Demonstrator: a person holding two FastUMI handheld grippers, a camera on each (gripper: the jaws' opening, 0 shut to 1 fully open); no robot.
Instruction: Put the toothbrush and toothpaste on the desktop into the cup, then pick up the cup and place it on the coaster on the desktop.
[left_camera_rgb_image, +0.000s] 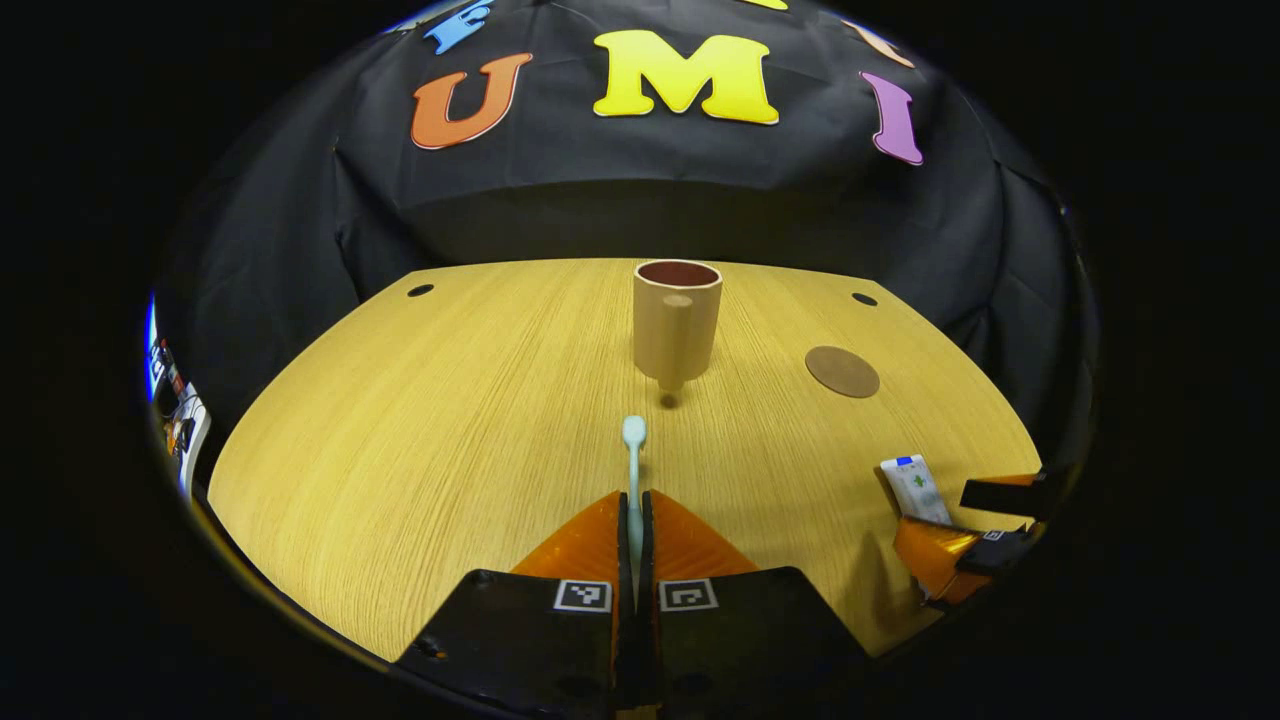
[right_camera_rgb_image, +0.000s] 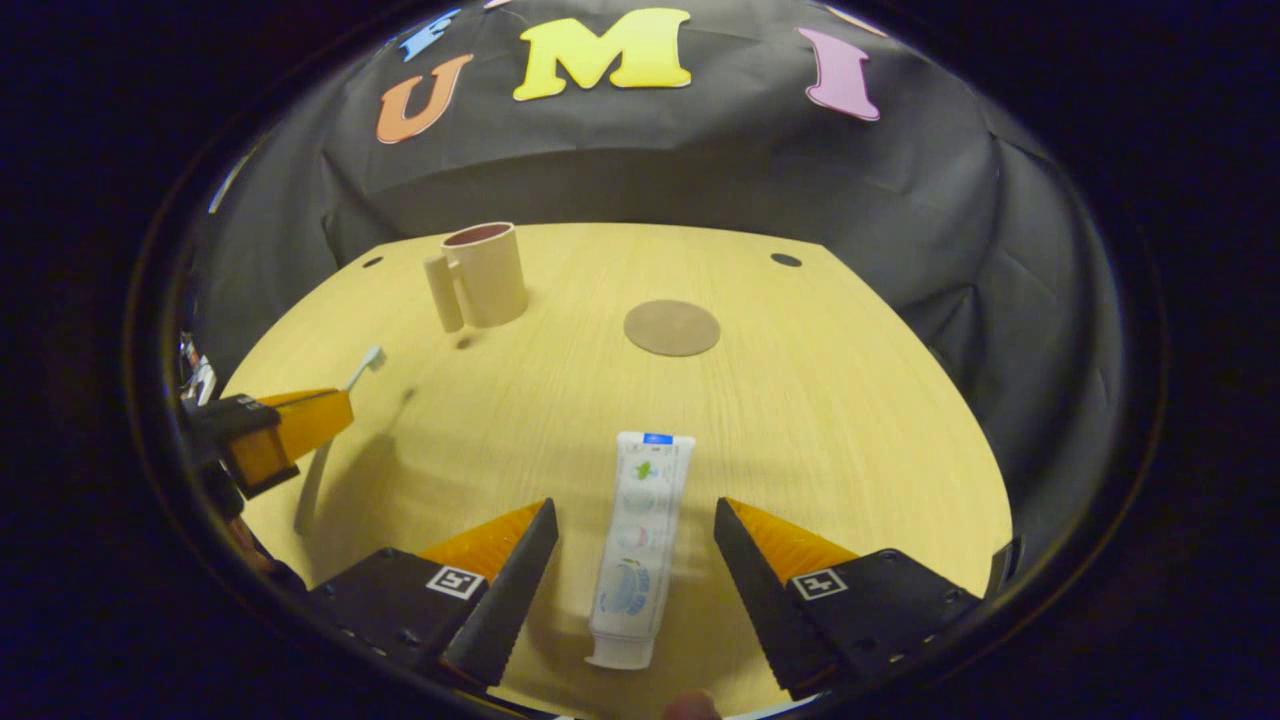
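light: bright overhead | shadows: soft, short | edges: strong fisheye bend | focus: sharp

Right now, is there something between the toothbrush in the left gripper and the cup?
Nothing visible. The left gripper is shut on the toothbrush, raised over the table. Bare wood lies before the cup. The coaster and toothpaste sit off to the side.

Both cameras look from the near edge across the desktop (left_camera_rgb_image: 420, 440) toward the cup (left_camera_rgb_image: 677, 325). The left gripper view faces it head-on and close; the right gripper view looks from further right. Both share cup and coaster (right_camera_rgb_image: 672, 327).
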